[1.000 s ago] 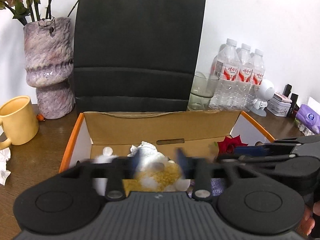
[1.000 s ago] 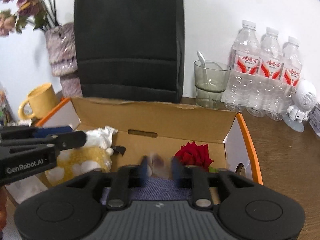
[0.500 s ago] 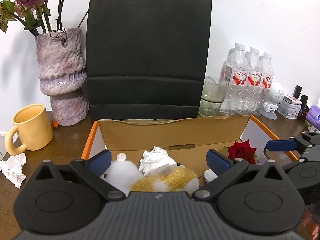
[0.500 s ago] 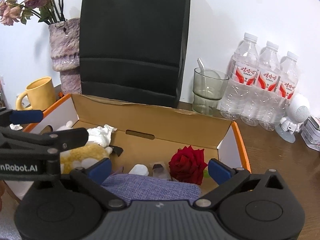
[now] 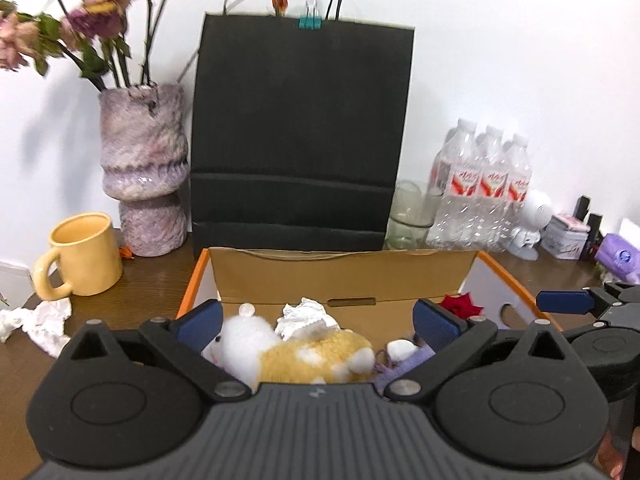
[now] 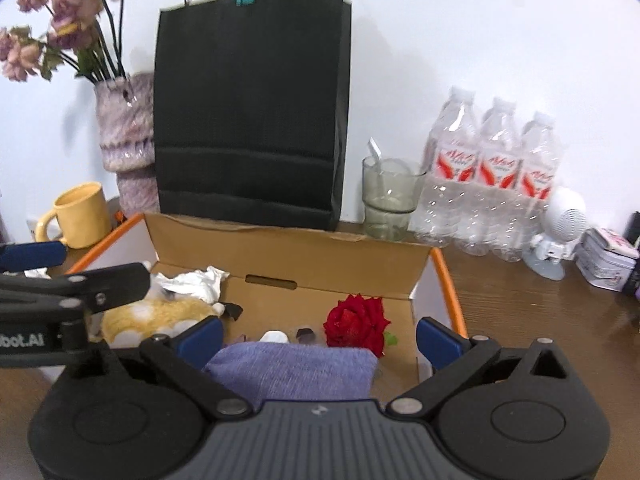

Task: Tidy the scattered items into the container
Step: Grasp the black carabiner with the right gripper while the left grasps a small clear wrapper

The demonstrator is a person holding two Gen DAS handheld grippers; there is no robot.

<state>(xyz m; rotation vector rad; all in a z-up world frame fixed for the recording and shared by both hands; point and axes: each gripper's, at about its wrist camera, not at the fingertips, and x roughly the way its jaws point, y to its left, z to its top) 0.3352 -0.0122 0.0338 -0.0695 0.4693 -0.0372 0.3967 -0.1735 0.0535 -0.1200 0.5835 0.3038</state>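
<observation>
An open cardboard box (image 5: 344, 276) (image 6: 288, 256) with orange edges stands on the wooden table. In it lie a yellow-and-white plush toy (image 5: 296, 354) (image 6: 156, 314), crumpled white paper (image 5: 304, 314) (image 6: 196, 282), a red rose (image 5: 458, 306) (image 6: 356, 322) and a folded purple cloth (image 6: 292, 368). My left gripper (image 5: 316, 320) is open and empty above the plush toy. My right gripper (image 6: 318, 334) is open and empty above the purple cloth.
A black paper bag (image 5: 300, 140) stands behind the box. A vase with dried flowers (image 5: 144, 168), a yellow mug (image 5: 80, 254) and crumpled tissue (image 5: 36, 322) are on the left. A glass (image 6: 386, 198), water bottles (image 6: 492, 176) and small items are on the right.
Both grippers went from shut to open, letting go of the plush toy and the purple cloth in the box. Both have since lifted back and up from the box.
</observation>
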